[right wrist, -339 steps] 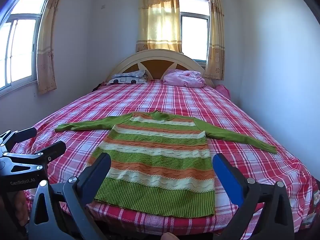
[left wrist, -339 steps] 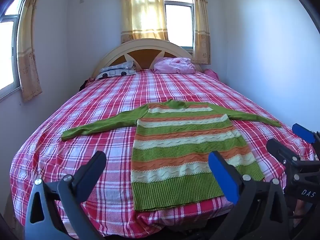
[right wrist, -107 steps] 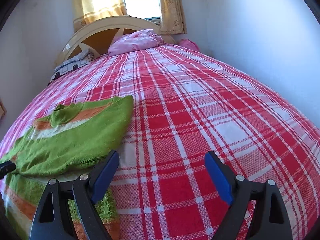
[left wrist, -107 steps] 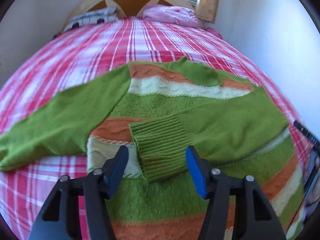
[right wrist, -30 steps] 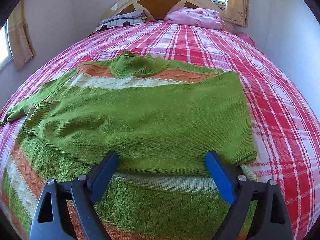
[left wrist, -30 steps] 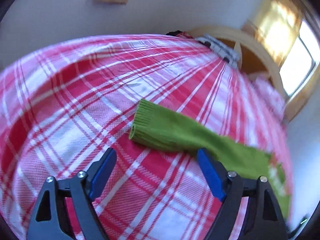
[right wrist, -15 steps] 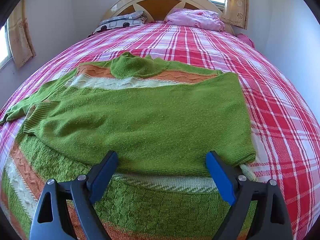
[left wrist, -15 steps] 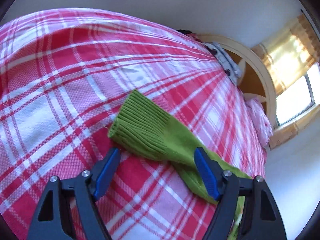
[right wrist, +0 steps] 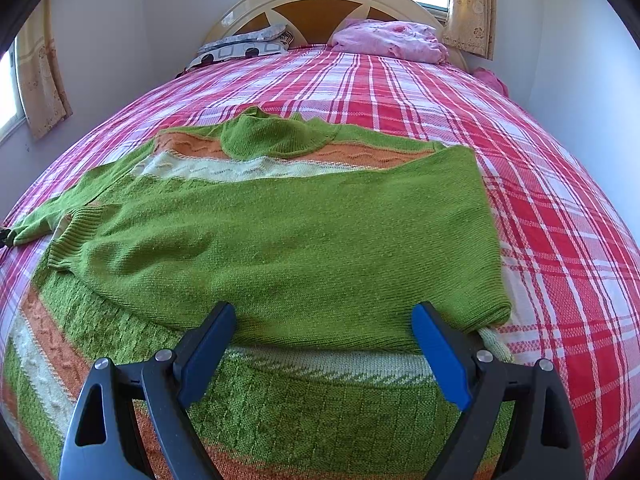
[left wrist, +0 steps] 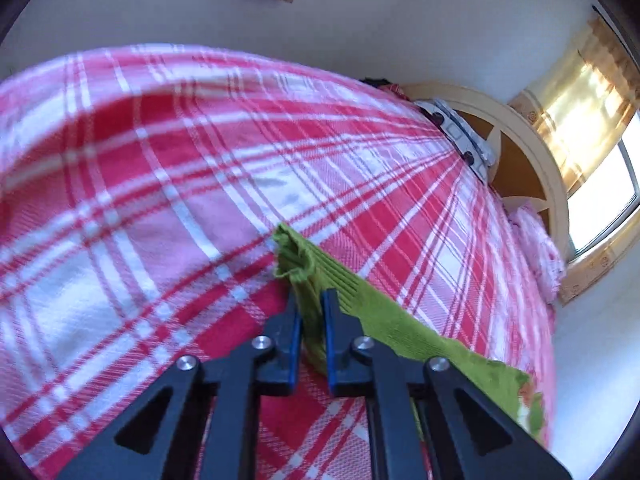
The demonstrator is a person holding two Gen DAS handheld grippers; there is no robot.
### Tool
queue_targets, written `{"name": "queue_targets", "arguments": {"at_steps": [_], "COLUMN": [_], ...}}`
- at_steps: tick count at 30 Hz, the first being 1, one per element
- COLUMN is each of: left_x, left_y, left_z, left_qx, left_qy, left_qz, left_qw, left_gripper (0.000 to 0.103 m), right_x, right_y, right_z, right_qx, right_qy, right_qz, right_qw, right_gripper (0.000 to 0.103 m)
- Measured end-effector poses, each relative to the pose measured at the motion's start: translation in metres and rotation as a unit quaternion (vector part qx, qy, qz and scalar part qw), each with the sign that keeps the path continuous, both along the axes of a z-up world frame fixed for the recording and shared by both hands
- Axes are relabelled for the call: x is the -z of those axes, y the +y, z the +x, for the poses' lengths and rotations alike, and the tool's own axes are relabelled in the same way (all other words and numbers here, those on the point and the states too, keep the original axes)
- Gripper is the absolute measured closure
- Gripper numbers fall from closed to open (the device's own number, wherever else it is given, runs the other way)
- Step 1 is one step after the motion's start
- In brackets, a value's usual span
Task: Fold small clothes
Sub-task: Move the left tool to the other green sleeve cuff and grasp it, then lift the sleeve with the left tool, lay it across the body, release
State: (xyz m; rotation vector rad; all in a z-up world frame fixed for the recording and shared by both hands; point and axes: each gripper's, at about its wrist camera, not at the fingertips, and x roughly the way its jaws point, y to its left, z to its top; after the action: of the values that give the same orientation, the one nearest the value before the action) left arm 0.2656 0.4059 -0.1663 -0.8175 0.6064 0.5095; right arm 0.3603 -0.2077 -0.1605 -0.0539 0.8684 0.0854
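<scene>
A green, orange and cream striped sweater (right wrist: 280, 248) lies flat on the red plaid bed (right wrist: 540, 208). Its right sleeve is folded across the chest, with the cuff (right wrist: 76, 236) at the left. My right gripper (right wrist: 324, 344) is open and empty, just above the sweater's lower body. In the left wrist view my left gripper (left wrist: 310, 312) is shut on the ribbed cuff of the left sleeve (left wrist: 304, 264), which trails back to the right along the bed (left wrist: 120, 200). The left sleeve also shows at the far left of the right wrist view (right wrist: 36, 224).
At the head of the bed are a wooden headboard (right wrist: 320, 4), a patterned pillow (right wrist: 244, 46) and a pink bundle (right wrist: 388, 40). White walls flank the bed. Curtained windows are behind the headboard and on the left wall (right wrist: 36, 80).
My left gripper closed on the left sleeve's cuff, which lay flat between open fingers half a second ago. The right gripper has stayed put and open.
</scene>
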Motion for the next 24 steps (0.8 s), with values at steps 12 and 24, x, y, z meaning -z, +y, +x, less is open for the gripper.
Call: {"name": "queue_targets", "arguments": {"at_steps": [12, 24], "left_x": [-0.078, -0.136], "left_y": [-0.048, -0.132], "left_z": [0.013, 0.051], "left_qx": [0.088, 0.187], "left_qy": [-0.089, -0.143], "left_qz": [0.058, 0.049], "left_qw": [0.9905, 0.9706], "left_gripper": [0.097, 0.097], "right_x": [-0.001, -0.001], "right_y": [-0.001, -0.004], "right_z": [0.0, 0.0], "right_qx": [0.001, 0.005], "right_qy": [-0.002, -0.009], "right_qz": [0.002, 0.018], "right_qw": [1.0, 1.0], "right_gripper": [0.013, 0.012]}}
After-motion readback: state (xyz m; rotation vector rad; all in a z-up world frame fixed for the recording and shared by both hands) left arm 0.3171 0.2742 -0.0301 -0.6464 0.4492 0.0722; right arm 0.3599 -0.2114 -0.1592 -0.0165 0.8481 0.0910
